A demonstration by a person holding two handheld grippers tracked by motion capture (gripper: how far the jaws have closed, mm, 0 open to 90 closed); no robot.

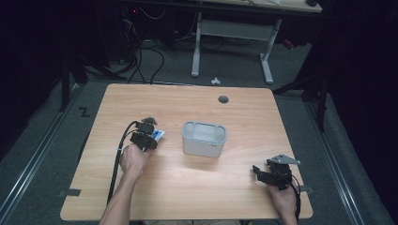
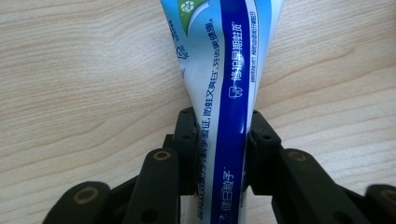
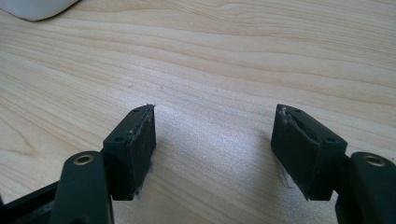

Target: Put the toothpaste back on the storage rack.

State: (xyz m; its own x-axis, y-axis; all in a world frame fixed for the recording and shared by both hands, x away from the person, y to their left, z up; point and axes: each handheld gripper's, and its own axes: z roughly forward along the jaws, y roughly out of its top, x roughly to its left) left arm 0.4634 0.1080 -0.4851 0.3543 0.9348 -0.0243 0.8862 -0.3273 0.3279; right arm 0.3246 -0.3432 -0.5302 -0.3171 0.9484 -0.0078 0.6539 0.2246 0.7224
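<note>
A blue and white toothpaste tube point(image 2: 223, 88) with printed text is clamped between the two black jaws of my left gripper point(image 2: 219, 140), which is shut on it. From above, that left gripper point(image 1: 146, 136) sits left of centre on the table, and the tube's end point(image 1: 158, 135) pokes out towards a grey rectangular container point(image 1: 203, 138). My right gripper point(image 3: 215, 149) is open above bare wood, with nothing between its pads. The high view puts the right gripper point(image 1: 277, 172) near the table's front right corner.
The wooden table point(image 1: 187, 187) has a round cable hole point(image 1: 223, 99) near its far edge. A pale corner of the container point(image 3: 37, 8) shows at the top left of the right gripper view. Beyond the table stand a desk frame point(image 1: 233, 42) and floor cables.
</note>
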